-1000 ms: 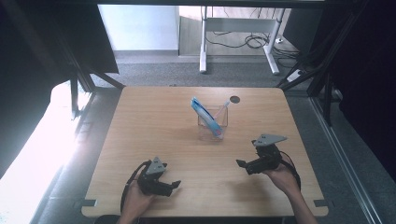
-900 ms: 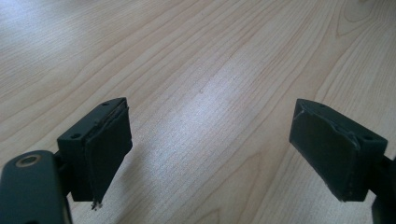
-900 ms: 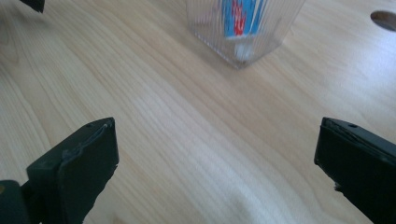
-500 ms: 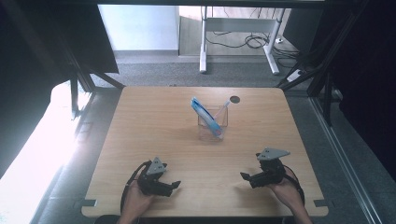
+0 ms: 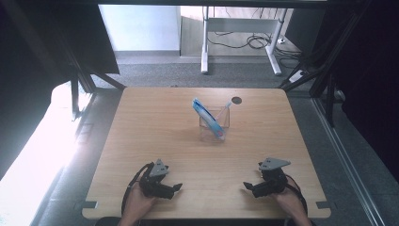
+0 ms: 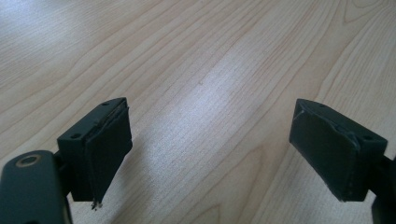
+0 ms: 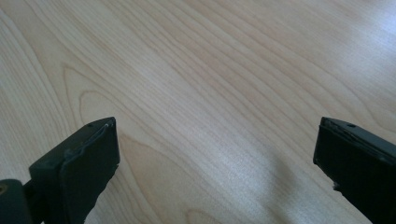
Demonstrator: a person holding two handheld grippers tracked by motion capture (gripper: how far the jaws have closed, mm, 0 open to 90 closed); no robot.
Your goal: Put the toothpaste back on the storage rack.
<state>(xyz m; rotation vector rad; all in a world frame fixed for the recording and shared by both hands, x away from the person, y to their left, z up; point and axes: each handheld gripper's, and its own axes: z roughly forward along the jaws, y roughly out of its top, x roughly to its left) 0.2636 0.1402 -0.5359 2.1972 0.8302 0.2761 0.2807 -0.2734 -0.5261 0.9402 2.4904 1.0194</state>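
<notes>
High view: clear holder [image 5: 214, 126] with a blue tube [image 5: 206, 117] leaning in it, mid-table [image 5: 155, 122], just short of the round grommet hole [image 5: 236, 100]. Left gripper [image 5: 176, 188] well short of holder, off to its left near the table's front edge, jaws spread, nothing held. Right gripper [image 5: 248, 187] likewise to holder's right. Left gripper view: jaws wide apart over bare wood grain. Right gripper view: same, jaws released, wood between.
</notes>
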